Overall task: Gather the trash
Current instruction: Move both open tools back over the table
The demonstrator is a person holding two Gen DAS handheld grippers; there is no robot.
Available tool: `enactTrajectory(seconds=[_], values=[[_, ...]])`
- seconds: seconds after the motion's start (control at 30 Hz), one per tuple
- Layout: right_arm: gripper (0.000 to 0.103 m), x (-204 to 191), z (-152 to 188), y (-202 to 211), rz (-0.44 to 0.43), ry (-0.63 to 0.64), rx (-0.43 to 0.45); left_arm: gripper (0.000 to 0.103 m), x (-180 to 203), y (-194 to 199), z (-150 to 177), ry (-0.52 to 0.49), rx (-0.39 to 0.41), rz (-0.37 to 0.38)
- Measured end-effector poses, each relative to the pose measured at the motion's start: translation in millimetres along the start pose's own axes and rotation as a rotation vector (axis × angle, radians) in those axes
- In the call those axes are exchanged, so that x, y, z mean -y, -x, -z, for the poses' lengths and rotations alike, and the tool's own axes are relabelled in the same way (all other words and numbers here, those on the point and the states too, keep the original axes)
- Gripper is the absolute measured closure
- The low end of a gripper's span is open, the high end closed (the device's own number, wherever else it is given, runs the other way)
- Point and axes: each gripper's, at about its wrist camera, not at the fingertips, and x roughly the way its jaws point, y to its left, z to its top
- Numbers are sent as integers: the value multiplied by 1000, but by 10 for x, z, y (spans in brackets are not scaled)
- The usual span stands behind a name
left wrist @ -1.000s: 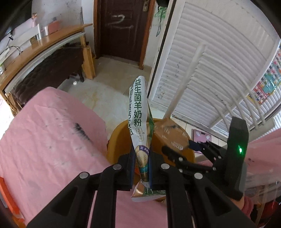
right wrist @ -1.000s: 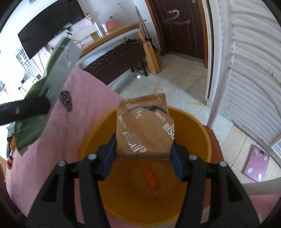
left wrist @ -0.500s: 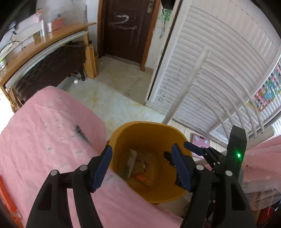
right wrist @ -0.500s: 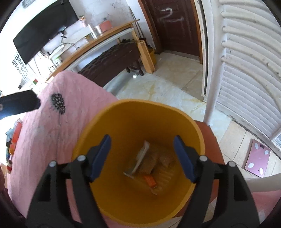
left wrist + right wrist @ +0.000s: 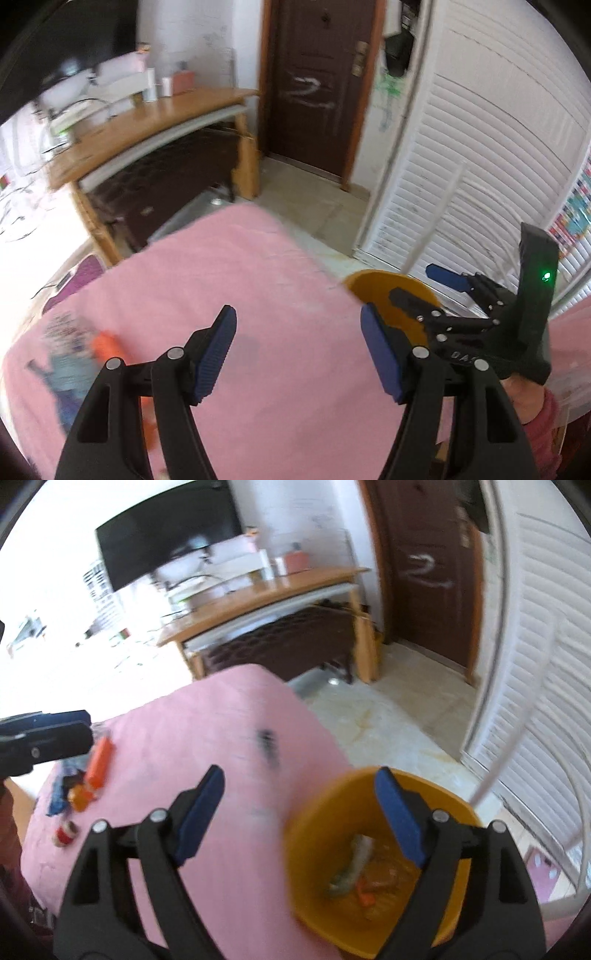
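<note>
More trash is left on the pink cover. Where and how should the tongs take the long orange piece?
Grip the orange piece across its narrow middle, coming from above with the jaws set crosswise to its length. It lies flat and slim on the pink cover, so the long sides are likely easiest to pinch. Blur hides finer detail.

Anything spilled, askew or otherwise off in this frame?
Nothing spilled. The wrappers lie inside the yellow bin. A few small items sit loose at the far end of the pink bedcover; blur hides what they are. Both tools are empty.

Bright daylight, motion blur, fisheye warp
</note>
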Motion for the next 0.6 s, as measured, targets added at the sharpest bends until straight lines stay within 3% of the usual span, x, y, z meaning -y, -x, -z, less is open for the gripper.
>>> enactTrajectory(seconds=[0.4,0.6], values=[[23,-1413,-169,-225,-178,182,-59,38,-1460,622,388,186,6,-155],[23,-1819,-197,-403,-242,188,-102,37,-1982,740,718,250,-21,-199]])
